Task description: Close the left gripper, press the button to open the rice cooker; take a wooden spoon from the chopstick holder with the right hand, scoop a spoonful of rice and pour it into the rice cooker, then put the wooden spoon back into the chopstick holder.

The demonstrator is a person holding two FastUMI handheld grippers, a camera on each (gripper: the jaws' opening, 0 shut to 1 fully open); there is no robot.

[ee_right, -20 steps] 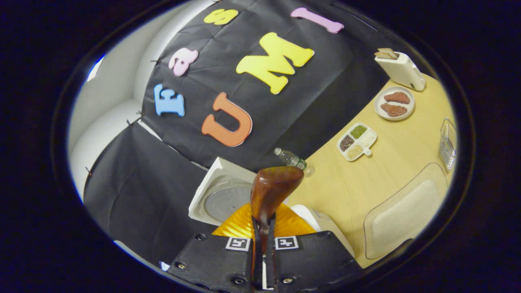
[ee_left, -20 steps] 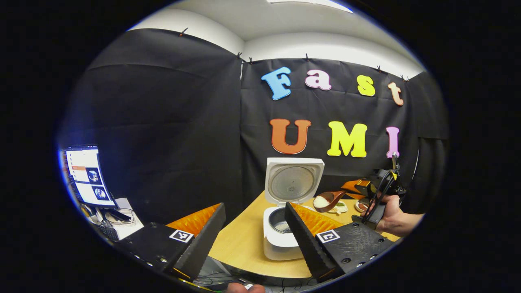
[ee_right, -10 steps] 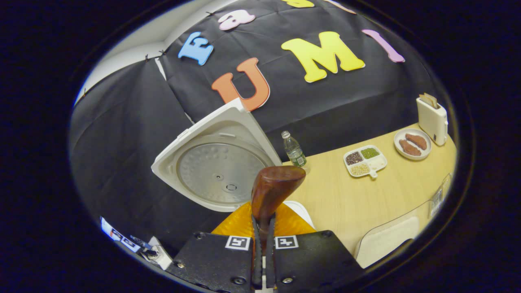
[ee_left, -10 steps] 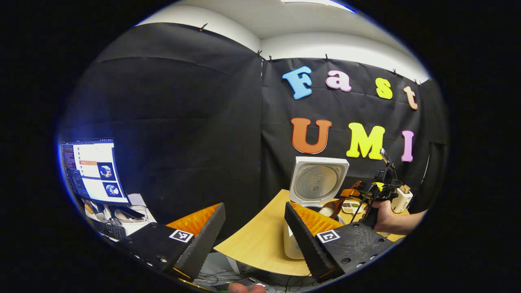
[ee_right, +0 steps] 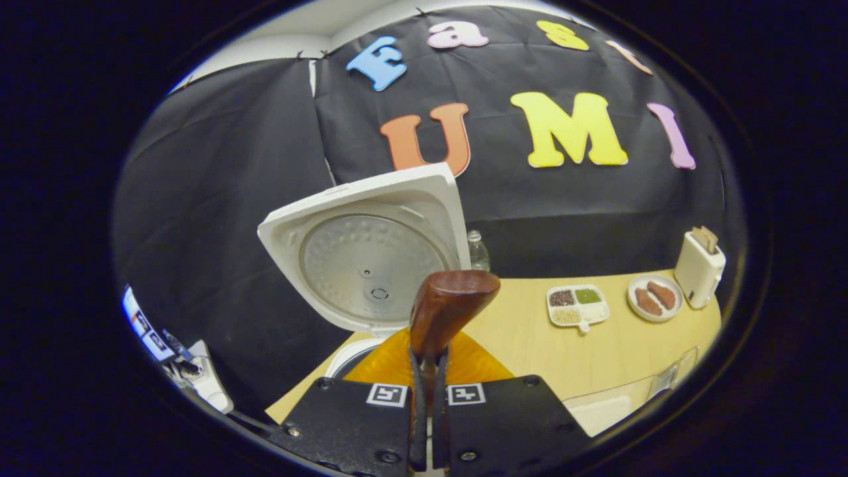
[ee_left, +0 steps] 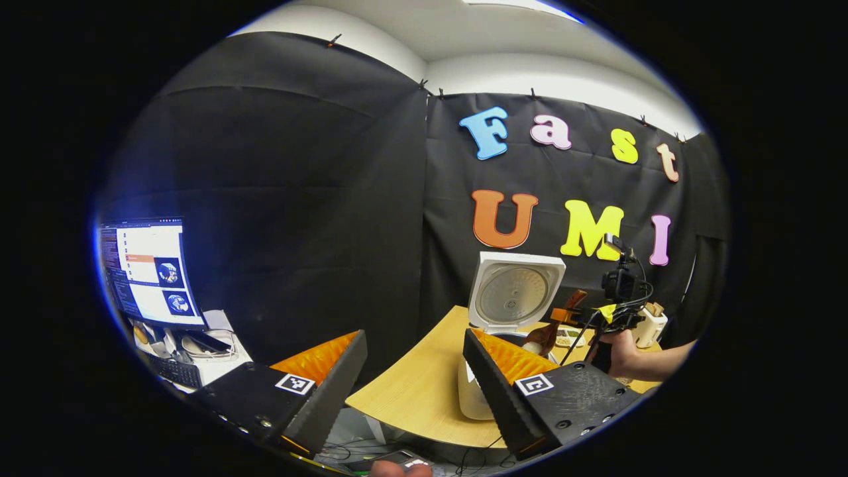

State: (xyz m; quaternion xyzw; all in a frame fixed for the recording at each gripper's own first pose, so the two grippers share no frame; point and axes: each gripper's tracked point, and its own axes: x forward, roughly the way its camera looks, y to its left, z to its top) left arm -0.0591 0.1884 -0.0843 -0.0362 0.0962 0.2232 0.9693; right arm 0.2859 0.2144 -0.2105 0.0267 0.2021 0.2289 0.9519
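We've got the right tool [ee_right: 428, 424] clamped tight on the wooden spoon [ee_right: 445, 310], bowl tipped over the rice cooker [ee_right: 371, 255], which sits just ahead with its lid up. Our left tool [ee_left: 414, 371] is spread wide, holding nothing, the cooker beyond its right finger.

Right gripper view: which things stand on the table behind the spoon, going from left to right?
Rice cooker lid → water bottle → divided tray of grains → plate with two brown pieces → toaster.
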